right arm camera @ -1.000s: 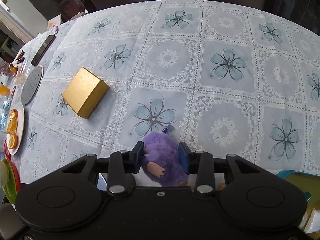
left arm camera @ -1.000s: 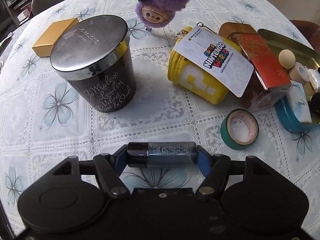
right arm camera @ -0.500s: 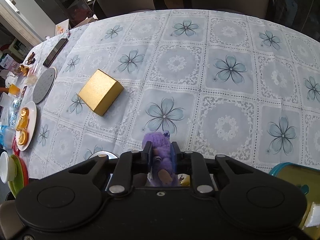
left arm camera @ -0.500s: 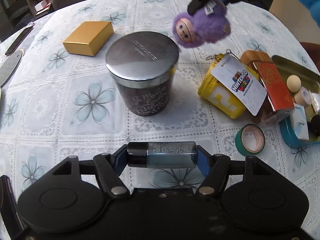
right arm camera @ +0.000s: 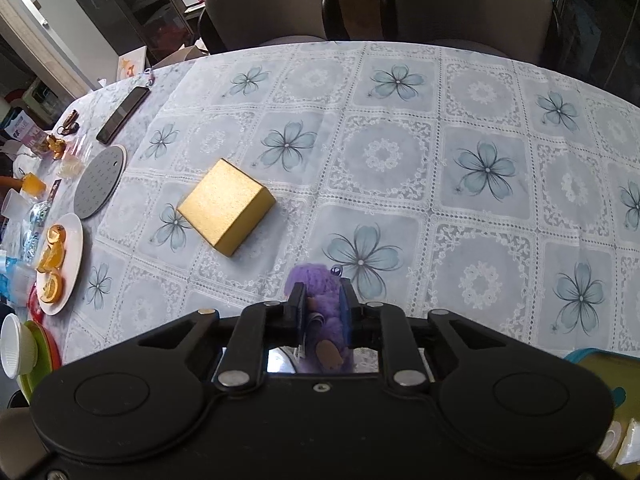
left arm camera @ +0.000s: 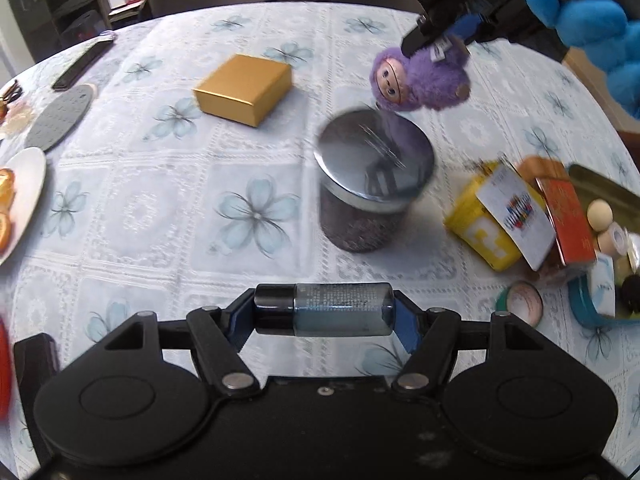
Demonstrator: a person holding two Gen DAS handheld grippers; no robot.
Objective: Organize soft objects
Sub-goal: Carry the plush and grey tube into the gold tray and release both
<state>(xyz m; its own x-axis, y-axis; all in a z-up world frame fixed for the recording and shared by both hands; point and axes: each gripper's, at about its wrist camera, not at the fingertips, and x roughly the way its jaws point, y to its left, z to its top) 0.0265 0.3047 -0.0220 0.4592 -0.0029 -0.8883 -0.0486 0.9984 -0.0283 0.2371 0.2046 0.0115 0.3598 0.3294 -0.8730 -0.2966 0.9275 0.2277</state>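
My right gripper (right arm camera: 322,304) is shut on a purple plush toy (right arm camera: 320,320) and holds it in the air; in the left wrist view the toy (left arm camera: 420,80) hangs above a dark candle jar with a silver lid (left arm camera: 372,184). My left gripper (left arm camera: 324,312) is shut on a small dark bottle (left arm camera: 324,308), held sideways above the table. A yellow question-block plush pouch (left arm camera: 488,236) with a white tag lies right of the jar.
A gold box (left arm camera: 244,88) sits left of the jar. A red box (left arm camera: 568,220), a green tape roll (left arm camera: 520,304) and a tin tray of small items (left arm camera: 608,196) are at the right. Plates (right arm camera: 60,264), a trivet (right arm camera: 100,180) and a phone (right arm camera: 122,114) lie far left.
My right gripper has lifted the purple plush higher above the jar and squeezed it tighter. My left gripper has pulled back and up with the bottle, so more of the table shows.
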